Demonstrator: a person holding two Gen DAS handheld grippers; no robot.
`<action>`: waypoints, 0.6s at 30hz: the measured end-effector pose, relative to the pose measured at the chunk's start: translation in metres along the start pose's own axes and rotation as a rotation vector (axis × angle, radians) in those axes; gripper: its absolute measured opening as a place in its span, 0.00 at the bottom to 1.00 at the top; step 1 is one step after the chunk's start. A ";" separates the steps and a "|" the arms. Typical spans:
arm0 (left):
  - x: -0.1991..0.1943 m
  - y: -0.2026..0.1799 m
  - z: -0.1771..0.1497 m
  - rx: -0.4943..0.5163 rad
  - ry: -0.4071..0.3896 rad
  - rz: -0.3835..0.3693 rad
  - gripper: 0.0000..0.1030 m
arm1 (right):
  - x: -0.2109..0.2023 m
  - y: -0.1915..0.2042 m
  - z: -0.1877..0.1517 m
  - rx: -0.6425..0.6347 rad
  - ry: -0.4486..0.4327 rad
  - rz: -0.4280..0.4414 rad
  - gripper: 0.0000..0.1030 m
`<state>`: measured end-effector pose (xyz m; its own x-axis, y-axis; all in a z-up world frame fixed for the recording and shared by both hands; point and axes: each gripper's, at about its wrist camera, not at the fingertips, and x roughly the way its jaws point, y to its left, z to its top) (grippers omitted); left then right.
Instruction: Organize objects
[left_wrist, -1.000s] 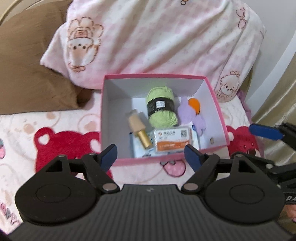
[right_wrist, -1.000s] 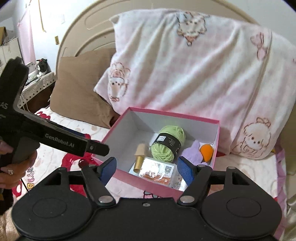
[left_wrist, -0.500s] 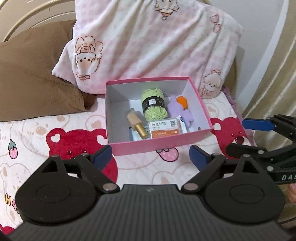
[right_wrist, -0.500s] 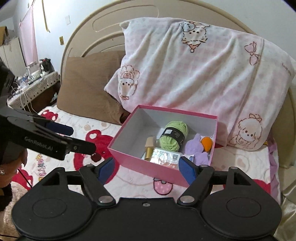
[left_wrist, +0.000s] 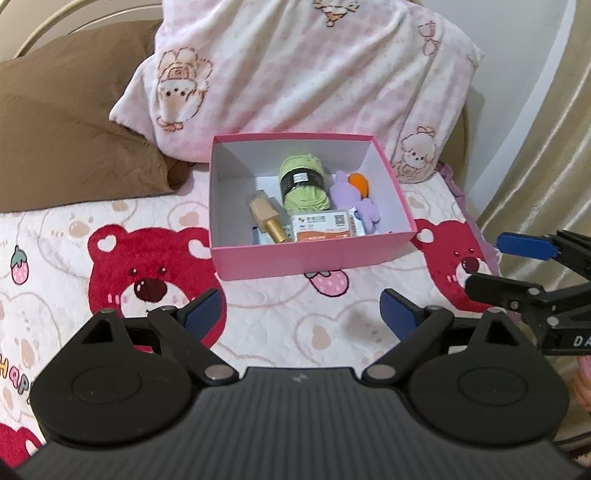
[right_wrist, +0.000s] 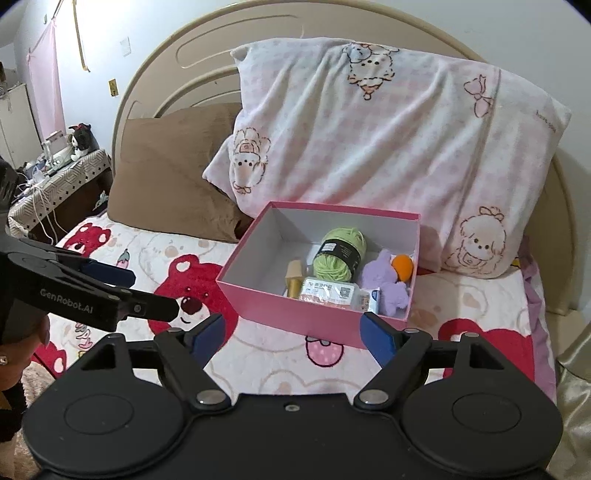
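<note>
Both grippers are drawn back from the pink box (left_wrist: 314, 258), which is seen on the bedspread (left_wrist: 277, 325) dead ahead. Left gripper (left_wrist: 301, 306) and right gripper (right_wrist: 293, 332) are spread wide, empty; neither is clearly nearer.

Box (left_wrist: 314, 254) sits on bedspread (left_wrist: 277, 325), in front of patterned pillow (left_wrist: 314, 74). Second pillow (left_wrist: 66, 129) lies left of that one, behind-left of box. In box: yarn ball (left_wrist: 303, 181) at back centre, plush toy (left_wrist: 354, 201) to its right, bottle (left_wrist: 267, 218) front-left, flat packet (left_wrist: 323, 229) at front wall, touching bottle. Nightstand (right_wrist: 55, 177) stands far left of bed, headboard (right_wrist: 207, 70) behind pillows.
</note>
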<state>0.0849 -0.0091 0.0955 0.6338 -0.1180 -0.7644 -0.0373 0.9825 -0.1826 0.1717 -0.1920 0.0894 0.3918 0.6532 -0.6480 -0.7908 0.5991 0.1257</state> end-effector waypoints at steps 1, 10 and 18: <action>0.002 0.001 -0.001 -0.003 0.003 0.000 0.92 | 0.001 0.000 -0.001 0.005 0.003 -0.009 0.84; 0.013 0.013 -0.009 -0.007 0.013 0.056 1.00 | 0.007 0.003 -0.010 0.023 0.020 -0.045 0.88; 0.021 0.016 -0.012 -0.088 0.082 0.101 1.00 | 0.015 0.007 -0.013 0.046 0.063 -0.150 0.96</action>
<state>0.0888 0.0026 0.0691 0.5586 -0.0340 -0.8288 -0.1678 0.9739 -0.1530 0.1656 -0.1840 0.0704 0.4723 0.5252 -0.7079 -0.7028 0.7091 0.0573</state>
